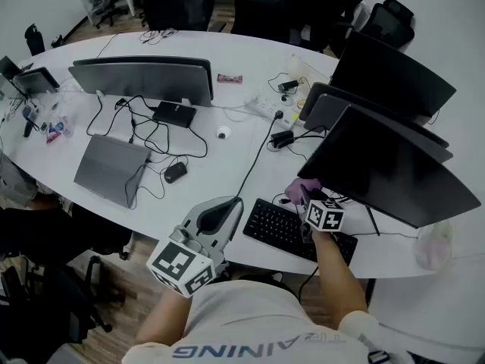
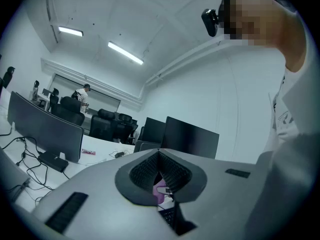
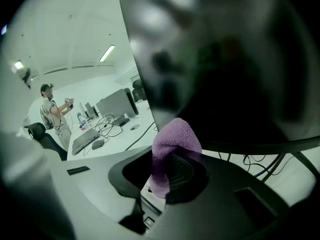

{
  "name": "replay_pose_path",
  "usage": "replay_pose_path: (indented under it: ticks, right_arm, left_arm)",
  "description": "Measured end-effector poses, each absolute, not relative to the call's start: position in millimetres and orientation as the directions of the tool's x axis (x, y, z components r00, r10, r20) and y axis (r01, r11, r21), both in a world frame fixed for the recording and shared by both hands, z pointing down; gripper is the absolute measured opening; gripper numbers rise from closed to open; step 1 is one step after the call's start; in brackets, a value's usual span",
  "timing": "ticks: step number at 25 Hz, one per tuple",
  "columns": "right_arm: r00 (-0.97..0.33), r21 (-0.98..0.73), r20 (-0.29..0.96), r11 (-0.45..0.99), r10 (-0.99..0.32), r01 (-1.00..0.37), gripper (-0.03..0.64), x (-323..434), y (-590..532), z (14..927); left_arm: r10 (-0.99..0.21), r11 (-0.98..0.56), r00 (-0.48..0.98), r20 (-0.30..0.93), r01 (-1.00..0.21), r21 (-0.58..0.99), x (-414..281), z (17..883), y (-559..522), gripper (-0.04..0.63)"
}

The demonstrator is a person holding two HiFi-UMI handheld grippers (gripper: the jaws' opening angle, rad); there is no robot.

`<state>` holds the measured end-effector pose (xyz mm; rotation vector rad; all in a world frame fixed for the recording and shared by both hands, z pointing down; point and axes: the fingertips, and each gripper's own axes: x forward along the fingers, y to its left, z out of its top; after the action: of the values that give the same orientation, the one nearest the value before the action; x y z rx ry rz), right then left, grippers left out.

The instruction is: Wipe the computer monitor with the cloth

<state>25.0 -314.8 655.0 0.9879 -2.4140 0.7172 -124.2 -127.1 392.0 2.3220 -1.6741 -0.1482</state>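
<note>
A purple cloth (image 3: 173, 140) is pinched in my right gripper (image 3: 170, 164), which is shut on it. The cloth's rounded end sits close against the lower left part of the dark monitor screen (image 3: 225, 59); I cannot tell whether it touches. From the head view, the right gripper (image 1: 305, 196) holds the cloth (image 1: 297, 188) at the near monitor's (image 1: 386, 165) lower left edge, above a black keyboard (image 1: 284, 230). My left gripper (image 1: 227, 207) hangs low over the table's front edge, away from the monitor. Its jaws meet at the tips (image 2: 159, 156) with nothing between them.
More monitors (image 1: 144, 78) stand on the white table (image 1: 227, 63), along with a closed laptop (image 1: 110, 169), a mouse (image 1: 175, 172), a power strip (image 1: 261, 105) and several trailing cables. Office chairs (image 1: 182, 10) line the far side. A person (image 3: 54, 115) stands in the distance.
</note>
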Motion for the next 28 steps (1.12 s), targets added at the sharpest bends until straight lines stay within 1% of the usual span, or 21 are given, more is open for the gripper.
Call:
replay_pose_path:
  ticks: [9,15,21,28]
  right_arm:
    - [-0.668,-0.302,0.546,0.626,-0.505,-0.719,0.064,-5.3,-311.1,656.3]
    - [-0.716,-0.304,0.499,0.675,-0.488,-0.672,0.064,-15.1,-296.1,637.6]
    - [-0.759,-0.231,0.398,0.744,-0.516,-0.627,0.064,-2.8,-271.8,576.3]
    - [-0.771,-0.105,0.259,0.777,-0.582,-0.621,0.064,39.1,-246.9,477.6]
  left_arm:
    - [-0.945,-0.284,0.316,0.081,-0.919,0.274,-148.8,394.1,-125.7,0.005]
    - [-0.939,-0.304,0.336,0.080,-0.914,0.268,-147.0,394.5,-134.0,0.003]
    - [-0.925,-0.348,0.374,0.064,-0.902,0.255,-128.0,391.8,-148.1,0.004]
    - [-0.904,-0.409,0.426,0.032,-0.886,0.217,-97.9,373.7,-169.0,0.003]
